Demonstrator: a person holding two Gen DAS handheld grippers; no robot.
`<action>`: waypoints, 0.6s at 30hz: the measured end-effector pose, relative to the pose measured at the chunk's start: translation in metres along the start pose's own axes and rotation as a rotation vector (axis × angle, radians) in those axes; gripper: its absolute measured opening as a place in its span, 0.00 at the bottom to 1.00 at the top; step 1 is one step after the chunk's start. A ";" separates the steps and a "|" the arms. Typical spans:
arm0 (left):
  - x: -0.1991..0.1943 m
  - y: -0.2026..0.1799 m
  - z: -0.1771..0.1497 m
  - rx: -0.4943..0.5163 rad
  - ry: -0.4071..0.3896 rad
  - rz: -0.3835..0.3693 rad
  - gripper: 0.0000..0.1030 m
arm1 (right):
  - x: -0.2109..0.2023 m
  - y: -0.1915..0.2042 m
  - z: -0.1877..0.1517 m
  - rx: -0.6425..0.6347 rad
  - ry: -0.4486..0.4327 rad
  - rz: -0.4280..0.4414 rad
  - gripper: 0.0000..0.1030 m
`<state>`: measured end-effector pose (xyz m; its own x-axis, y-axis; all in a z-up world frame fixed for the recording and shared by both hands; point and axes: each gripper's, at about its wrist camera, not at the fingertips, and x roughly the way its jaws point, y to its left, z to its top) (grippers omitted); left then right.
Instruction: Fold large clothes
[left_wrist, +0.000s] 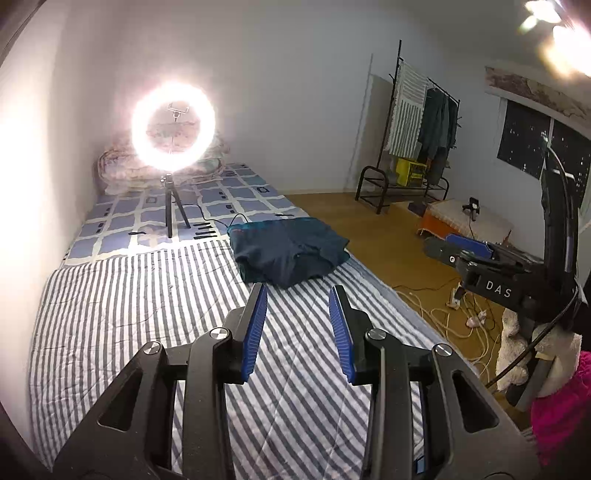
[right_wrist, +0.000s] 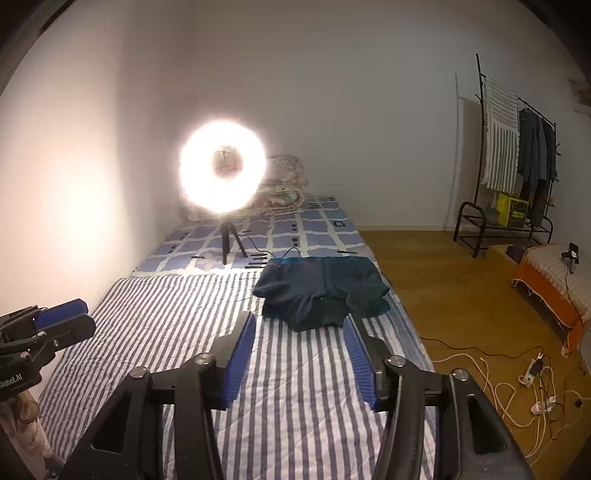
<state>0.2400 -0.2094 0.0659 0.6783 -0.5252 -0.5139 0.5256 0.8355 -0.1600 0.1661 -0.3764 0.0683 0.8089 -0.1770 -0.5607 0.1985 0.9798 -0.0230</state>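
Observation:
A dark blue garment (left_wrist: 290, 251) lies folded into a compact bundle on the striped bed sheet (left_wrist: 129, 302), close to the bed's right edge. It shows again in the right wrist view as the garment (right_wrist: 323, 290), collar toward me. My left gripper (left_wrist: 298, 291) hovers above the sheet short of the bundle, open, nothing between its blue pads. My right gripper (right_wrist: 299, 319) is also open and empty, held just in front of the garment. The right gripper's body shows at the right of the left wrist view, the left gripper's at the left of the right wrist view.
A lit ring light on a tripod (left_wrist: 173, 127) stands on the checked bedding (left_wrist: 236, 199), its cable trailing toward the garment. Folded quilts (right_wrist: 284, 184) sit at the bed's head. A clothes rack (left_wrist: 421, 122), a low orange-edged bench (right_wrist: 554, 280) and floor cables (right_wrist: 517, 384) lie right.

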 end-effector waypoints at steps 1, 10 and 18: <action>-0.003 0.000 -0.003 0.003 0.001 -0.001 0.41 | -0.001 0.002 -0.003 0.000 -0.004 -0.001 0.56; -0.007 0.002 -0.021 0.027 -0.011 0.036 0.79 | -0.007 0.008 -0.016 0.010 -0.034 -0.034 0.82; -0.013 0.016 -0.026 -0.005 -0.048 0.118 0.96 | -0.004 0.009 -0.021 0.016 -0.056 -0.071 1.00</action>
<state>0.2259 -0.1851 0.0477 0.7594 -0.4301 -0.4882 0.4379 0.8928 -0.1054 0.1530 -0.3651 0.0535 0.8221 -0.2512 -0.5109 0.2649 0.9631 -0.0474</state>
